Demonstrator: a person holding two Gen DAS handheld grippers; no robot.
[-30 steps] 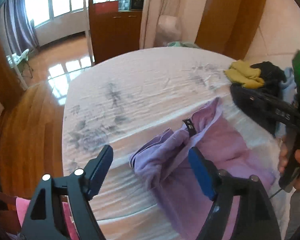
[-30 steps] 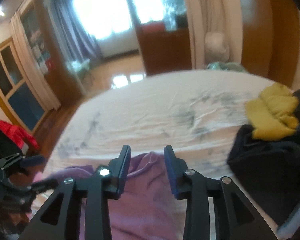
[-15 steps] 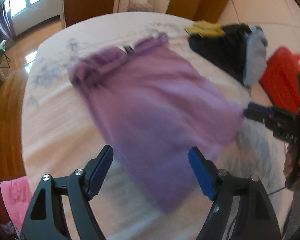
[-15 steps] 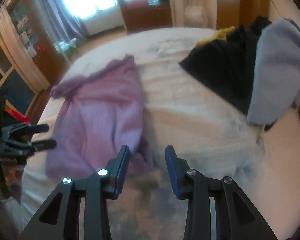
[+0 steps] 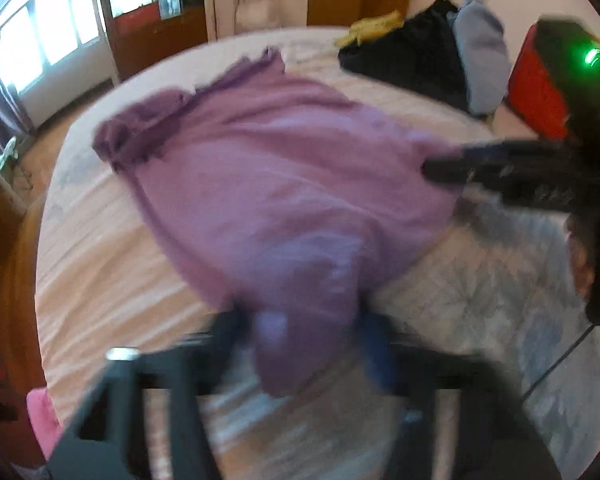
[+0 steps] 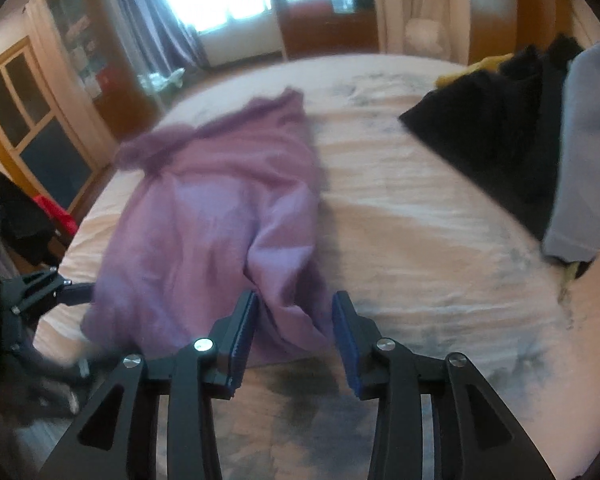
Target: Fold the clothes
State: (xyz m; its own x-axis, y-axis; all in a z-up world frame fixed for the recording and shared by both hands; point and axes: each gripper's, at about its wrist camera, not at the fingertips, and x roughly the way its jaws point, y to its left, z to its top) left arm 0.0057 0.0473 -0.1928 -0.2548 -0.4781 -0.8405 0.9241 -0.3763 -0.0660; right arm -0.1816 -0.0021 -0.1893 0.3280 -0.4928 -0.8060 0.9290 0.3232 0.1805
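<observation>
Left wrist view: heavy blur, tongs low in frame.
Left gripper point(image 5: 304, 340): fingers a moderate way apart, purple garment point(image 5: 284, 184) bunched between them; too smeared to tell if gripped or just lying there.
Right gripper point(image 6: 294, 320): blue pads point(image 6: 346, 320) parted wide, near corner of the garment draped in the gap, pads not pressing it.
Right gripper from the left view point(image 5: 500, 168): tip at the garment's right edge, contact unclear.
Left gripper from the right view point(image 6: 56, 284): at the garment's lower left edge.
Garment: spread across the bed point(image 6: 420, 208), lying mostly flat with some wrinkles, collar end rumpled toward the far side.
Bed: white sheet with faint grey floral print.
Pile: black clothes point(image 6: 488, 128), grey-blue piece point(image 6: 588, 152) and yellow piece point(image 6: 460, 72) heaped on the bed's right side, well apart from the garment.
Basket point(image 5: 540, 96): red, beyond the pile in the left view.
Background: bright windows, wooden cabinets, curtains.
</observation>
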